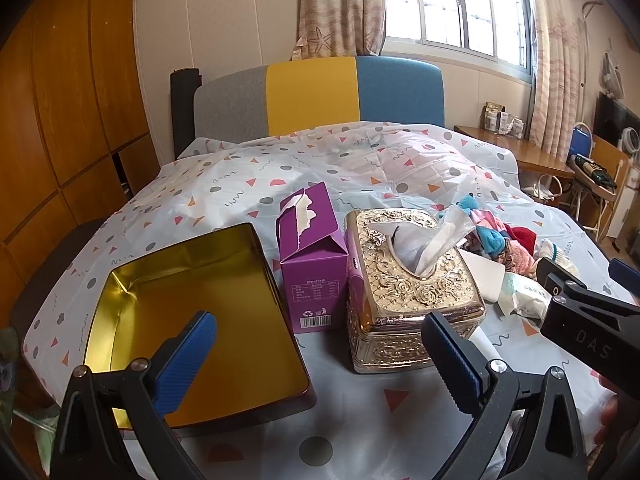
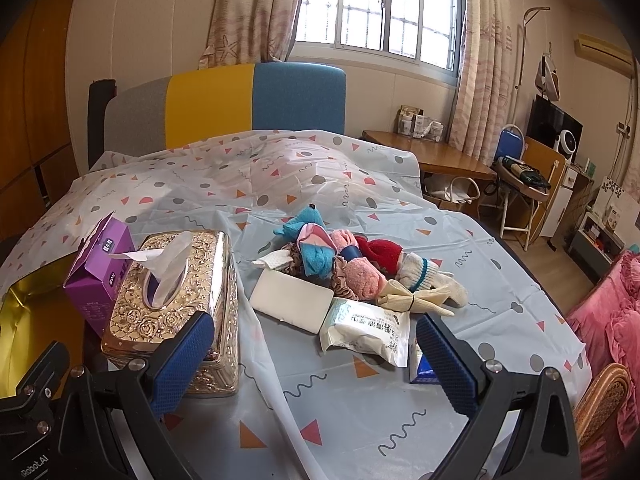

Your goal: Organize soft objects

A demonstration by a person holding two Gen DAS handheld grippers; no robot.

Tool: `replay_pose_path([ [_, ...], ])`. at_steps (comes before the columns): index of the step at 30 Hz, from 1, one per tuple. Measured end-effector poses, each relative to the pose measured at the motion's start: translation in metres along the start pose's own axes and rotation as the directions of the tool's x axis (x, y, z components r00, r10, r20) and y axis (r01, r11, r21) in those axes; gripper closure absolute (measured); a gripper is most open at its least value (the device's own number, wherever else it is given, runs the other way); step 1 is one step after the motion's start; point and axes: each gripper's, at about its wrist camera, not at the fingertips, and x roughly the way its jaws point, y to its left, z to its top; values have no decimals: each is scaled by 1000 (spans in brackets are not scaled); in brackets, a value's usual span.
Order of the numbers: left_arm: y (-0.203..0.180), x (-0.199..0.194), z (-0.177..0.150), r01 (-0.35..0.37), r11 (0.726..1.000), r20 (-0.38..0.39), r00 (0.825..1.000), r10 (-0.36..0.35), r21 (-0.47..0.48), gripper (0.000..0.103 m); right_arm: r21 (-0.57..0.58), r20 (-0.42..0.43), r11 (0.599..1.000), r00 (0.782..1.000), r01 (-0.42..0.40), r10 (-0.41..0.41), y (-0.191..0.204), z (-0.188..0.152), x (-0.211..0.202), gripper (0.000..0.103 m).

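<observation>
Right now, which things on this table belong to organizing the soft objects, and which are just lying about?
Job:
pile of socks and gloves
open gold tin
left gripper, open
right gripper, open

Lying about:
purple carton
gold tissue box
wipes packet
white pad

window (image 2: 380, 12) bright behind the curtains (image 2: 248, 12), wooden table (image 2: 440, 156) by the wall, folding chair (image 2: 512, 184) beside it, pink bedding (image 2: 612, 320) far right.

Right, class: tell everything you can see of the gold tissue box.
The tissue box is rectangular, shiny gold, embossed with roses and scrolls, seemingly metal. A white tissue stands up from its oval top slot. It sits flat on the patterned cover, with the purple carton right against one side.
</observation>
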Motion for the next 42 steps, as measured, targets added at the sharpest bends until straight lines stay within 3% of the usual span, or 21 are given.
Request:
replay_pose_path([
  [16,-6,5,0,19,1000,-18,1000,-18,20,0,58,-25,998,999,-20,22,-25,5,16,0],
  [23,-14,10,5,179,982,-58,983,-175,60,0,178,-84,981,993,-70,86,-76,17,49,0],
  [26,-24,9,11,226,967,-51,974,-221,115,0,245,-124,969,990,-43,75,-115,22,77,0],
  [30,-45,8,28,298,934,-67,955,-290,198,0,330,-155,943,988,32,20,-161,15,109,0],
  [31,-51,9,33,333,918,-84,943,-323,216,0,357,-160,933,987,50,9,-169,11,113,0],
  [34,-74,14,50,403,880,-123,915,-384,252,0,484,-179,874,983,51,42,-193,2,118,0],
  [38,-122,24,63,475,814,-180,880,-439,335,0,571,-182,819,981,54,62,-210,-5,117,0],
  [40,-152,33,61,490,783,-210,872,-443,383,1,617,-170,785,983,54,66,-220,-8,115,0],
  [42,-174,41,54,529,744,-264,848,-459,407,6,657,-151,752,986,49,68,-229,-11,111,0],
])
